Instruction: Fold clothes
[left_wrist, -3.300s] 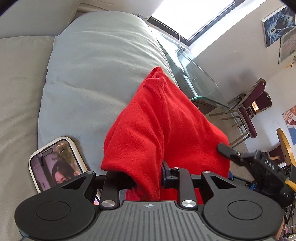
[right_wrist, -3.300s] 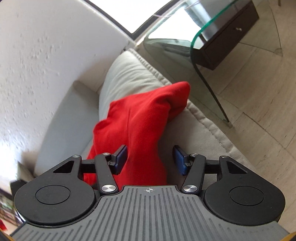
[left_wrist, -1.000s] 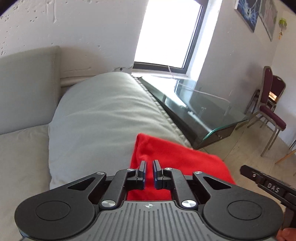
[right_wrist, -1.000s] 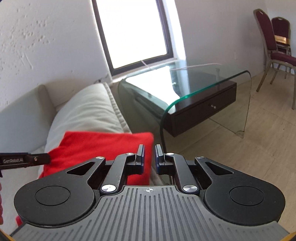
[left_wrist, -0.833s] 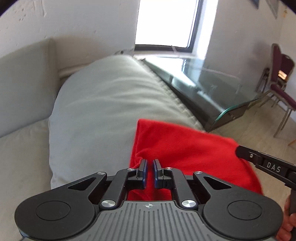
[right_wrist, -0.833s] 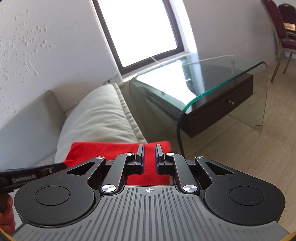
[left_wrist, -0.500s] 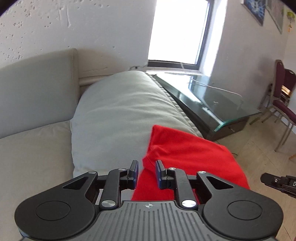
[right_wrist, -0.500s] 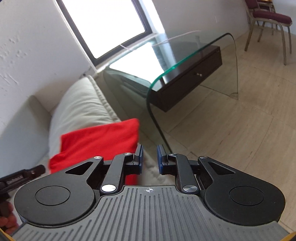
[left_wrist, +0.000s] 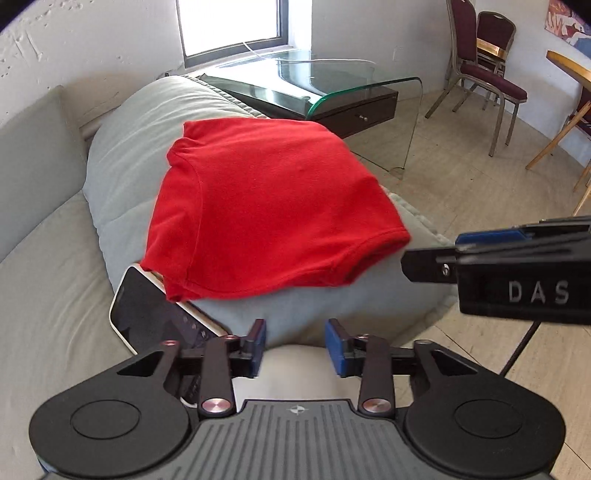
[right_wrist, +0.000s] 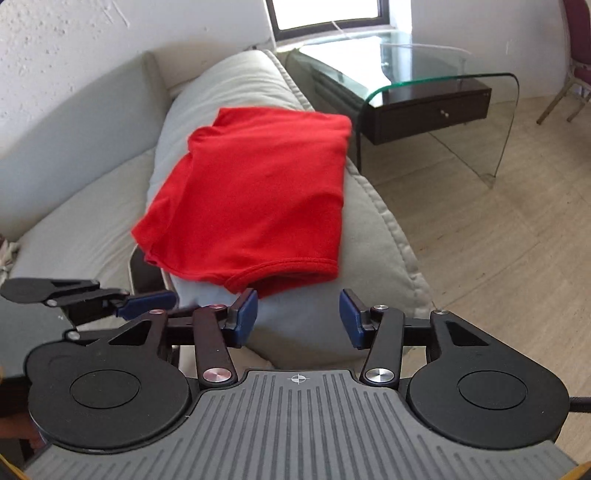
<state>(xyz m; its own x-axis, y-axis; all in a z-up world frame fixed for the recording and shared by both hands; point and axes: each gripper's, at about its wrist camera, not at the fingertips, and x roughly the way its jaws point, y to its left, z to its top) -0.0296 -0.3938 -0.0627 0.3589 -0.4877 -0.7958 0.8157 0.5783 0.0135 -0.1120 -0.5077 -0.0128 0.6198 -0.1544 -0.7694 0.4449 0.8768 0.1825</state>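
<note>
A red shirt (left_wrist: 266, 206) lies folded in a flat rectangle on the grey sofa cushion (left_wrist: 122, 147); it also shows in the right wrist view (right_wrist: 255, 199). My left gripper (left_wrist: 295, 349) is open and empty, pulled back just short of the shirt's near hem. My right gripper (right_wrist: 298, 317) is open and empty, also back from the near hem. The right gripper's fingers (left_wrist: 480, 251) show at the right of the left wrist view, near the shirt's right corner. The left gripper's fingers (right_wrist: 74, 295) show at the left of the right wrist view.
A white-cased phone (left_wrist: 155, 314) lies on the cushion, partly under the shirt's near left corner. A glass side table (left_wrist: 351, 85) with a dark drawer stands beyond the sofa arm. Chairs (left_wrist: 480, 62) stand on the tiled floor at the right.
Both grippers have opened, let go of the red shirt and drawn back. The shirt now lies flat and folded on the cushion.
</note>
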